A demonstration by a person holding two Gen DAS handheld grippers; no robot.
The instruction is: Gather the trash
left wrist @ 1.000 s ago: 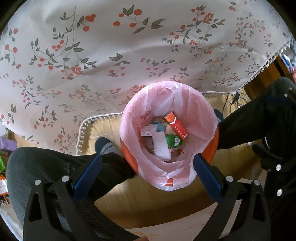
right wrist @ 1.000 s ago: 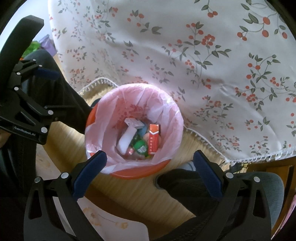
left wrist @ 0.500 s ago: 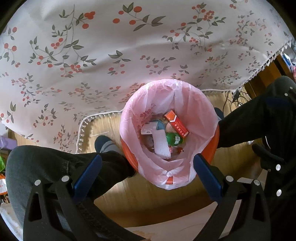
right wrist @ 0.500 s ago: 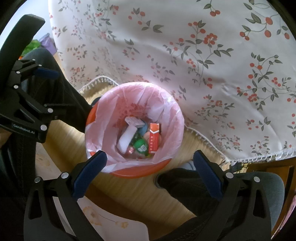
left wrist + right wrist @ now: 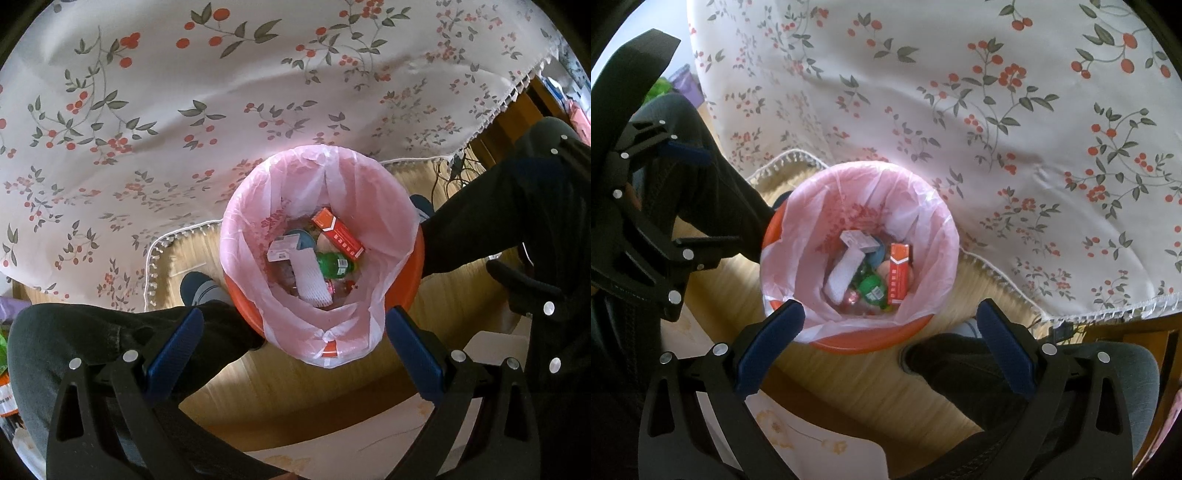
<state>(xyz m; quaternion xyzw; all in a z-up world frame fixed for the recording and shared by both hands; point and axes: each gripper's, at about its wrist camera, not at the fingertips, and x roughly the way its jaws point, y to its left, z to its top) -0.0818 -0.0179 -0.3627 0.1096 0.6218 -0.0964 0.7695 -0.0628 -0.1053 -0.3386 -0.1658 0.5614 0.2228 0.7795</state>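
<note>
Flowered tablecloth (image 5: 155, 122) has slid a little; both my tongs, left (image 5: 293, 343) and right (image 5: 890, 338), stay apart and empty over the filled bin (image 5: 413, 273), so collecting looks finished.

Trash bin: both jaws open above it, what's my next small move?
Probably lower the left gripper to the pink liner knot at the near rim: both jaws stand open and empty, trash lies inside the bin, and the floral tablecloth shows nothing left.
</note>
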